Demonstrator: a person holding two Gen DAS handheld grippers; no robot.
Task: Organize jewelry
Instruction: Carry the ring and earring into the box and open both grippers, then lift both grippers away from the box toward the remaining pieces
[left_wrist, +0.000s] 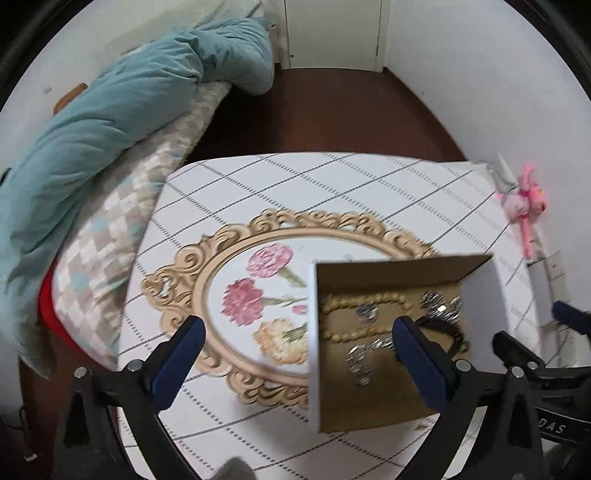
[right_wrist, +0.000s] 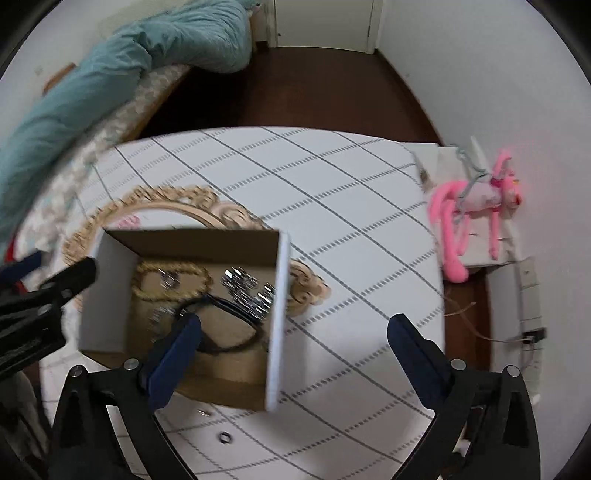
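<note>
An open cardboard box (left_wrist: 388, 271) with white outer walls stands on the table's checked cloth (left_wrist: 295, 177). Inside lie a cream beaded necklace (left_wrist: 364, 298), glittering silver pieces (left_wrist: 441, 306) and a black band (left_wrist: 443, 328). My left gripper (left_wrist: 299, 354) is open and straddles the box's left wall, its right finger inside the box. My right gripper (right_wrist: 295, 358) is open too, astride the right wall of the box (right_wrist: 184, 243), with its left finger above the black band (right_wrist: 229, 306). The necklace (right_wrist: 192, 266) and silver pieces (right_wrist: 247, 291) also show there. A small ring (right_wrist: 224, 438) lies on the cloth by the box's near side.
An ornate gold oval frame with printed flowers (left_wrist: 236, 258) lies under and left of the box. A bed with a teal duvet (left_wrist: 110, 122) runs along the left. A pink plush toy (right_wrist: 480, 199) sits on a white stand at the right, by the wall.
</note>
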